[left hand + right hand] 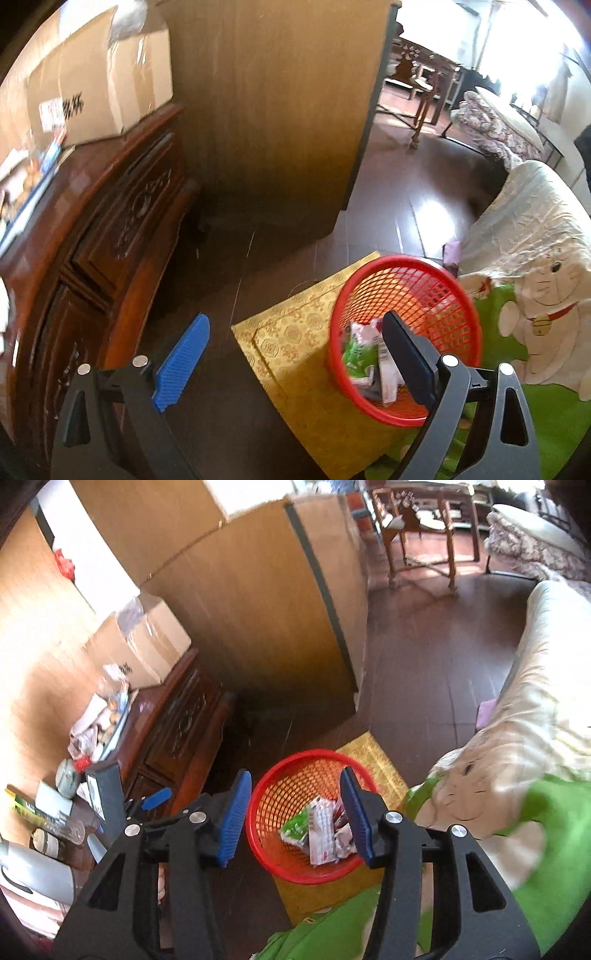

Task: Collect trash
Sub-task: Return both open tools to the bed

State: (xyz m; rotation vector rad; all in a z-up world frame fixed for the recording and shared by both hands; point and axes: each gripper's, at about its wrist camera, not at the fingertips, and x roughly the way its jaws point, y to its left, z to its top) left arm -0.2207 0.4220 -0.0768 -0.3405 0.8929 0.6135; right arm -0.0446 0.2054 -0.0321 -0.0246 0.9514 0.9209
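Right tongs (295, 812) released and empty above the red basket (273, 794); wrappers (321, 823) lie inside, just below the fingertips. Left tongs (291, 350) released wide, basket rim by the right finger

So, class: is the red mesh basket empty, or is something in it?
Not empty. The red mesh basket holds crumpled wrappers at its bottom, a green one and some white ones.

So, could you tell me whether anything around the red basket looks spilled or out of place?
Nothing stands out. The red basket stands upright on the yellow patterned box, with the wrappers inside it and none seen on the dark floor nearby.
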